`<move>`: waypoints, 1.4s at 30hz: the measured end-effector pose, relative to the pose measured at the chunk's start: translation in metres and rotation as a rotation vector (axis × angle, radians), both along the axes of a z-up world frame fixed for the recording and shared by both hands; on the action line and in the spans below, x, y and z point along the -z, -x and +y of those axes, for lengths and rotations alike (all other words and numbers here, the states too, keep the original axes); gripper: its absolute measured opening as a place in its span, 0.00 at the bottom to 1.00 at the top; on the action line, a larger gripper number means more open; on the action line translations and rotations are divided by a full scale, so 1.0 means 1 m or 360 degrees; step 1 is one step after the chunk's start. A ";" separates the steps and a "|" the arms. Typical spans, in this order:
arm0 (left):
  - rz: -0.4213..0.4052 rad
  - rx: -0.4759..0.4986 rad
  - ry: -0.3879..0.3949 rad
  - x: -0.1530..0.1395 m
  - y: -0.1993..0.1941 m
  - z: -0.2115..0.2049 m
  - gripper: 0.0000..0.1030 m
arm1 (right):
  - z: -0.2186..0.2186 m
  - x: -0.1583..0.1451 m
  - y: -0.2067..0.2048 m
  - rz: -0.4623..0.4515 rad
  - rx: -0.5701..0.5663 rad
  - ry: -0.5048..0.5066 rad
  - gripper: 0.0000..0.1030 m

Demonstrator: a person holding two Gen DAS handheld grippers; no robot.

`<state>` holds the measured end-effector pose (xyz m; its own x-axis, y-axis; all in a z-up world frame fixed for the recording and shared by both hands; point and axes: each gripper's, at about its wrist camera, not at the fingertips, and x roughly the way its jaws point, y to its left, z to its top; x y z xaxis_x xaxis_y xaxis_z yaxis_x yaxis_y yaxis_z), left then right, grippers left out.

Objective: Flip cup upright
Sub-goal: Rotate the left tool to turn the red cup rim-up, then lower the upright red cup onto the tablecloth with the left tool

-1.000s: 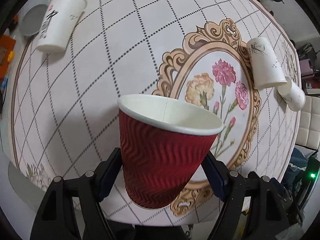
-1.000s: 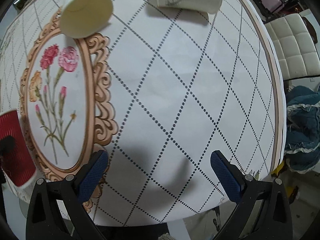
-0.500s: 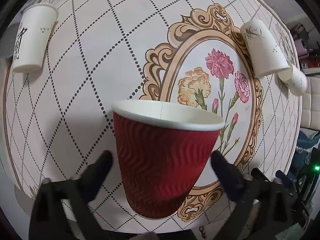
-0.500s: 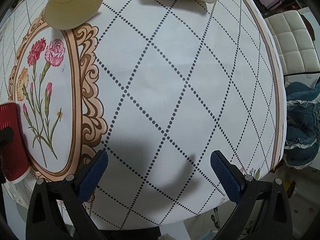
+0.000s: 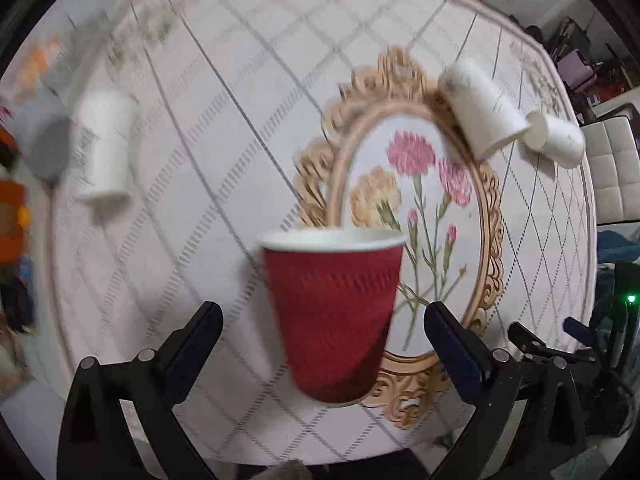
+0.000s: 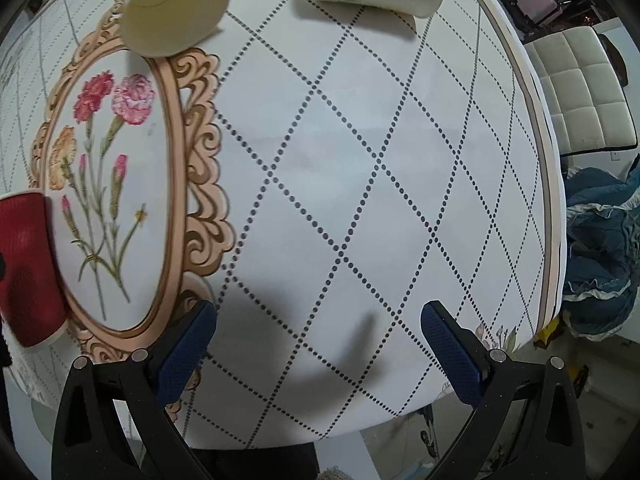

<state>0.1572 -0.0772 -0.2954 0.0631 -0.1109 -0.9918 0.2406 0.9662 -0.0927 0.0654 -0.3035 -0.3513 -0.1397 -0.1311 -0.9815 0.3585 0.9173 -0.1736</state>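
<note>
Both my grippers are spread wide, holding nothing: left gripper (image 5: 322,338), right gripper (image 6: 319,340). Between my left fingers, untouched, the red ribbed paper cup (image 5: 333,312) stands upright on the round patterned table (image 6: 360,200). Farther off lie three white paper cups (image 5: 482,110), tipped over.

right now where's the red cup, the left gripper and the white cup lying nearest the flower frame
red cup (image 5: 332,312), left wrist view, middle of its ribbed wall
left gripper (image 5: 322,322), left wrist view, midway between fingertips
white cup (image 5: 480,110), left wrist view, its side wall
</note>
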 end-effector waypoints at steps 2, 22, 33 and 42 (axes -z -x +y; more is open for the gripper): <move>-0.0146 -0.0016 -0.0037 -0.022 0.002 0.011 1.00 | 0.009 -0.010 -0.002 -0.0020 -0.0012 -0.0005 1.00; -0.0338 -0.0307 -0.0422 0.007 0.036 0.164 1.00 | 0.182 -0.065 -0.047 -0.0212 -0.0402 -0.0164 1.00; -0.0194 -0.0348 -0.0500 0.047 0.030 0.189 1.00 | 0.213 -0.026 -0.080 -0.0149 -0.0374 -0.0154 0.90; -0.0132 -0.0310 -0.0506 0.051 0.024 0.187 1.00 | 0.215 -0.011 -0.089 -0.0125 -0.0332 -0.0167 0.74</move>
